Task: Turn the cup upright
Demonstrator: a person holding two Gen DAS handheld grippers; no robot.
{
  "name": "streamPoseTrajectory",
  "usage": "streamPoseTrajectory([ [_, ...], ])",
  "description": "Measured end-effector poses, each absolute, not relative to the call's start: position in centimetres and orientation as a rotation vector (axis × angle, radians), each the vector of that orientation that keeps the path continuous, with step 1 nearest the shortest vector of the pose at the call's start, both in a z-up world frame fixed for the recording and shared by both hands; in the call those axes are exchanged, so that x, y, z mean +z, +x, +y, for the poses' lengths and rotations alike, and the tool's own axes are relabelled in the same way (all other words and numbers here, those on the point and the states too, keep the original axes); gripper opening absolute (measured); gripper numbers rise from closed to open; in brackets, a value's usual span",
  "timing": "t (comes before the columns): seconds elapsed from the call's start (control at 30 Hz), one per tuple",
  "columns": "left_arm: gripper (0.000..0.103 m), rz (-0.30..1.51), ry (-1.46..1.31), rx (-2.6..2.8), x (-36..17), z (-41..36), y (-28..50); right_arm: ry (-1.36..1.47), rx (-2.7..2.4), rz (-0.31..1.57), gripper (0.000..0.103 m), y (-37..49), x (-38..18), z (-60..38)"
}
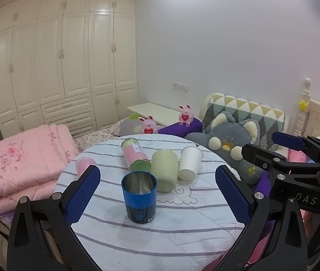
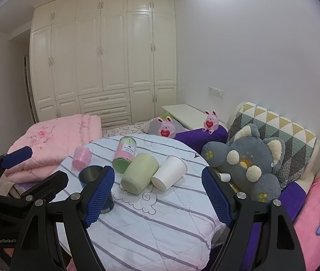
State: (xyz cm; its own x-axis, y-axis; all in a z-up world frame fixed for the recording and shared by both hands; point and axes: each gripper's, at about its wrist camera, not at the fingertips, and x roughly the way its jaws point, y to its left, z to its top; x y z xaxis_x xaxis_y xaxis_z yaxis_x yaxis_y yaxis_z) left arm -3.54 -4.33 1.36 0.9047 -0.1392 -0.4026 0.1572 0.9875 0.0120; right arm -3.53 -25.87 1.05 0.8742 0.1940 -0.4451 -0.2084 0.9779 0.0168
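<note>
A blue metal cup point(image 1: 139, 197) stands upright on the round striped table point(image 1: 171, 232), mouth up. It shows in the right wrist view point(image 2: 92, 176) partly behind a finger. A pale green cup point(image 1: 164, 170) point(image 2: 140, 173), a white paper cup point(image 1: 190, 162) point(image 2: 169, 175) and a pink-labelled jar point(image 1: 135, 154) point(image 2: 124, 153) lie on their sides behind it. A small pink cup point(image 1: 83, 164) point(image 2: 82, 157) stands mouth down at the left. My left gripper point(image 1: 157, 195) is open, its pads on either side of the blue cup without touching. My right gripper point(image 2: 157, 197) is open and empty, in front of the green and white cups.
A grey plush cat point(image 2: 250, 160) leans at the table's right edge, with a small white object point(image 2: 224, 177) beside it. A folded pink quilt point(image 1: 24, 158) lies on the bed to the left. Two pink bunny toys point(image 1: 147, 125) point(image 1: 185, 115) sit behind the table.
</note>
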Motion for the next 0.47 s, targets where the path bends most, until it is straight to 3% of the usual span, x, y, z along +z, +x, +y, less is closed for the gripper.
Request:
streamPoseTrajectory([
  [0.47,0.103,0.469,0.032,-0.144,-0.5,-3.6,-1.2,-0.044,0.213,0.518,0.081,-1.6,-0.5,-25.1],
])
